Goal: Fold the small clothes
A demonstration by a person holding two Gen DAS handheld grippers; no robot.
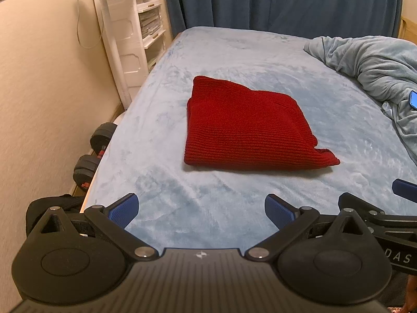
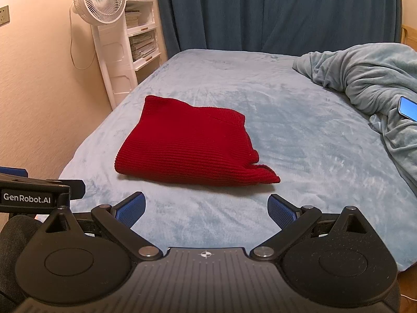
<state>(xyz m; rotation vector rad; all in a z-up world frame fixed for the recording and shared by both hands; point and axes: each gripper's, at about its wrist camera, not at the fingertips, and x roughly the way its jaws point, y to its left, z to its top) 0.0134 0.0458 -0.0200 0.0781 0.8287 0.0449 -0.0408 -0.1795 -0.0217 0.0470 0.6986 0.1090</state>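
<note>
A red knitted garment [image 1: 245,127] lies folded into a rough square on the light blue bed cover [image 1: 182,208]; it also shows in the right wrist view [image 2: 192,146]. My left gripper [image 1: 200,210] is open and empty, held back from the garment's near edge. My right gripper [image 2: 207,208] is open and empty, also short of the garment, with the garment ahead and slightly left. Part of the right gripper shows at the right edge of the left wrist view [image 1: 401,190]. Part of the left gripper shows at the left edge of the right wrist view [image 2: 28,193].
A bunched light blue blanket [image 2: 372,78] lies on the bed's right side with a phone [image 2: 408,108] on it. A white standing fan [image 2: 104,7] and white shelves [image 2: 140,26] stand at the far left. Dumbbells [image 1: 93,154] lie beside the bed. Blue curtains [image 2: 273,7] hang behind.
</note>
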